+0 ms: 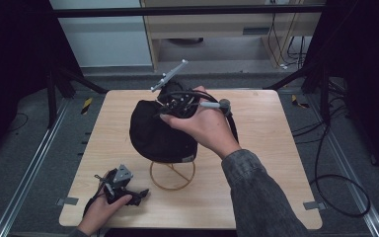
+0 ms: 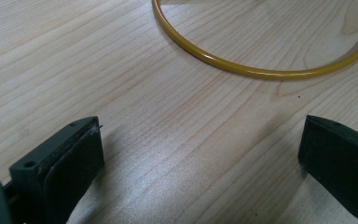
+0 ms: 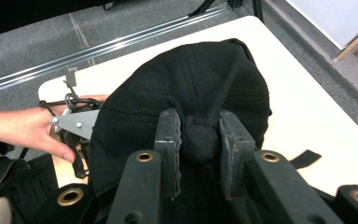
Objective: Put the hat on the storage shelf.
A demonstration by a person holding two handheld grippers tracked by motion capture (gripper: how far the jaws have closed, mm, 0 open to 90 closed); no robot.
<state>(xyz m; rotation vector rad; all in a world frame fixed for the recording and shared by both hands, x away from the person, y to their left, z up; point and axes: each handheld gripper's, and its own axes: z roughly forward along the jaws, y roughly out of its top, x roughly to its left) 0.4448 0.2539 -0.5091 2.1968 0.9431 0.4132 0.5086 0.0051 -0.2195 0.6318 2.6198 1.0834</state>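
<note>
Black cap [image 1: 160, 131] sits at table centre atop a yellow wire stand [image 1: 172, 175], its crown button pinched by your right gripper [image 3: 199, 140]. At 7 o'clock, your left gripper [image 1: 140, 193] rests on the wooden table [image 1: 266, 148], jaws spread wide.

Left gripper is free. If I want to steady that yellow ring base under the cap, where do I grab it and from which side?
Take the near arc of the yellow ring base, coming in low from the person's side, where the left gripper already faces it with jaws open. The ring is a thin rod lying flat on the table, so one jaw must go inside the hoop and one outside. The black cap overhangs the far arc.
</note>
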